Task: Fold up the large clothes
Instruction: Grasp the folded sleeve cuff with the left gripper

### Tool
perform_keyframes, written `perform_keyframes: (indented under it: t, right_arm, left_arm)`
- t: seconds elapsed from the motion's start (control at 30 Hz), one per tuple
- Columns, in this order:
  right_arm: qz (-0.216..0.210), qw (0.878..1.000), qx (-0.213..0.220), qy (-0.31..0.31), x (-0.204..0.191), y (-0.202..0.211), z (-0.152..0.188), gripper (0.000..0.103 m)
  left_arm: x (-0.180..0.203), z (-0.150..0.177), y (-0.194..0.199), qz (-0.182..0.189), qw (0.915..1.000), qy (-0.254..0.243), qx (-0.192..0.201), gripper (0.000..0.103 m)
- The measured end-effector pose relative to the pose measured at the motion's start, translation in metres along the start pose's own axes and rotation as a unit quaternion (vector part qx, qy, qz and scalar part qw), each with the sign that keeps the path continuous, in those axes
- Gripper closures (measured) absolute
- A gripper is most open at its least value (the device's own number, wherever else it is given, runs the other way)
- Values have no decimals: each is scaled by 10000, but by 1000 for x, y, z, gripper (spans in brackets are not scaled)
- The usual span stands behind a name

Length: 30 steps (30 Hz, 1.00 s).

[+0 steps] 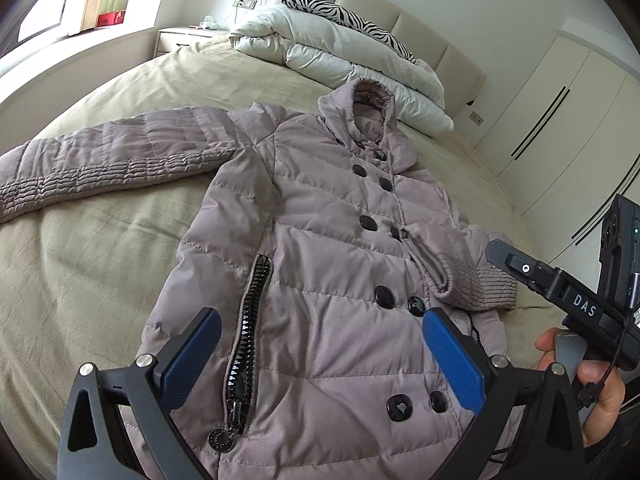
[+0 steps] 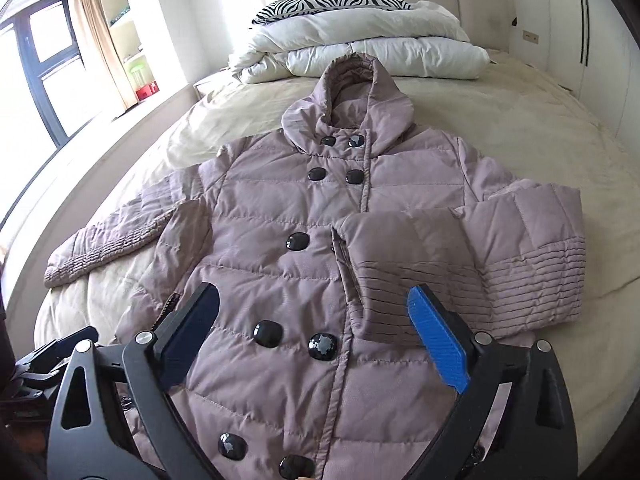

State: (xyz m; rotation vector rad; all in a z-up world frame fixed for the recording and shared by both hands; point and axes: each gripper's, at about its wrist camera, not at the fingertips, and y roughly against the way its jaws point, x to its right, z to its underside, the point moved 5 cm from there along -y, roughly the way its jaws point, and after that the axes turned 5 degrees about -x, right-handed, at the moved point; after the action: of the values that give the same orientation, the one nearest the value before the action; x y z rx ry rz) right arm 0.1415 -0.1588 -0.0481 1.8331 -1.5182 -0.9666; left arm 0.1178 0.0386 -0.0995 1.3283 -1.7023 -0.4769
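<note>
A mauve quilted hooded coat [image 1: 316, 240] [image 2: 280, 248] with black buttons lies face up on the bed, hood toward the headboard. One sleeve [image 2: 420, 272] is folded across the coat's front, cuff on the chest. The other sleeve [image 1: 100, 160] [image 2: 108, 240] stretches out flat to the side. My left gripper [image 1: 322, 332] hovers open over the coat's lower front, beside a black pocket zipper [image 1: 248, 344]. My right gripper [image 2: 314, 312] is open above the buttons, nothing between its blue pads. The right tool [image 1: 560, 292] also shows in the left wrist view, held by a hand.
The bed has a beige sheet [image 1: 120, 264] [image 2: 520, 128]. A folded white duvet [image 1: 340, 52] [image 2: 360, 52] and a zebra pillow [image 2: 328, 2] lie by the headboard. A window [image 2: 48, 64] and ledge run along one side, white wardrobe doors [image 1: 560, 100] on the other.
</note>
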Motion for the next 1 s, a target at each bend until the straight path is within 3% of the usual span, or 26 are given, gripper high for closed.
perform_keyframes:
  t: [0.13, 0.27, 0.37, 0.43, 0.47, 0.57, 0.6, 0.7, 0.8, 1.0]
  right_arm:
    - [-797, 9941, 101, -724, 30, 43, 9, 6]
    - [-1053, 9830, 389, -1452, 86, 78, 23, 6]
    - [-1267, 9713, 518, -1946, 130, 90, 36, 6]
    - [-1269, 9658, 546, -2194, 155, 95, 47, 6]
    - [-1278, 9630, 553, -2306, 166, 96, 53, 6]
    - [-1288, 9565, 561, -2557, 193, 97, 69, 6]
    - [-1261, 9555, 563, -2606, 199, 97, 74, 7]
    - [-1223, 9532, 529, -2713, 213, 94, 84, 7]
    - [-1237, 9489, 494, -2861, 225, 90, 91, 8]
    - [-1349, 9376, 534, -3161, 233, 85, 95, 8]
  left_arm:
    - [39, -9, -25, 433, 9987, -134, -214, 0]
    - [81, -17, -75, 1111, 9911, 5, -732, 0]
    - [110, -23, -121, 1371, 9826, 121, -1251, 4]
    - [126, -25, -148, 1451, 9767, 136, -1577, 18]
    - [133, -26, -158, 1463, 9743, 142, -1707, 19]
    - [145, -32, -179, 1246, 9760, 53, -1787, 28]
    - [146, -33, -184, 1157, 9769, 42, -1795, 34]
    - [143, -37, -198, 973, 9764, 8, -1927, 68]
    - [147, -40, -199, 989, 9760, -113, -1939, 85]
    - [158, -87, -152, 1247, 9813, -346, -1428, 89]
